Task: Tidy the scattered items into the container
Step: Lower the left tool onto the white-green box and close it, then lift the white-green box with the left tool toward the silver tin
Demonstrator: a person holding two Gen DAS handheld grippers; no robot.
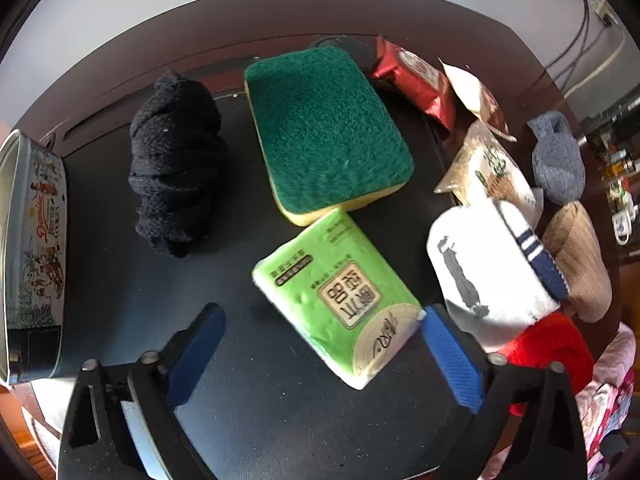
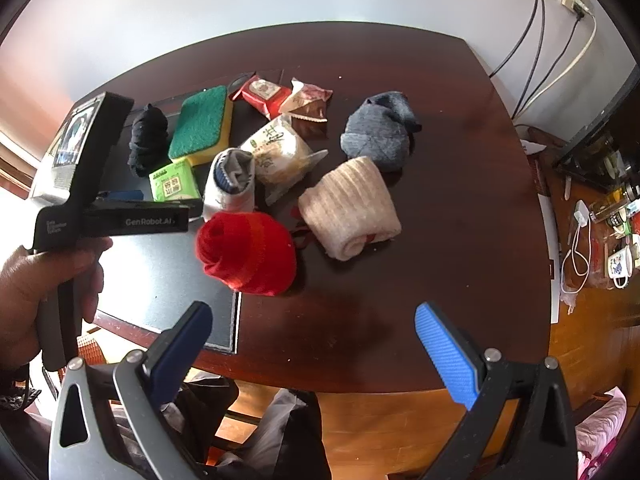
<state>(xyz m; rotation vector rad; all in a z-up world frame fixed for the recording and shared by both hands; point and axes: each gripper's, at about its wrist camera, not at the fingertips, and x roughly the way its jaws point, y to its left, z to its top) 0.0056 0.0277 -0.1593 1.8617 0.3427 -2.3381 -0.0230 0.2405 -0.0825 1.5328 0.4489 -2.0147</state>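
My left gripper (image 1: 320, 344) hangs jaws wide apart, empty, over the green plastic-wrapped tissue pack (image 1: 340, 296), which lies flat on the table (image 2: 440, 200), long axis diagonal, one corner touching the right pad. My right gripper (image 2: 316, 336) is spread too, well short of the red rolled sock (image 2: 246, 252)

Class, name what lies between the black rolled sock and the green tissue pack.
Nothing: only bare dark mat separates the black rolled sock from the green tissue pack, clearest in the left wrist view.
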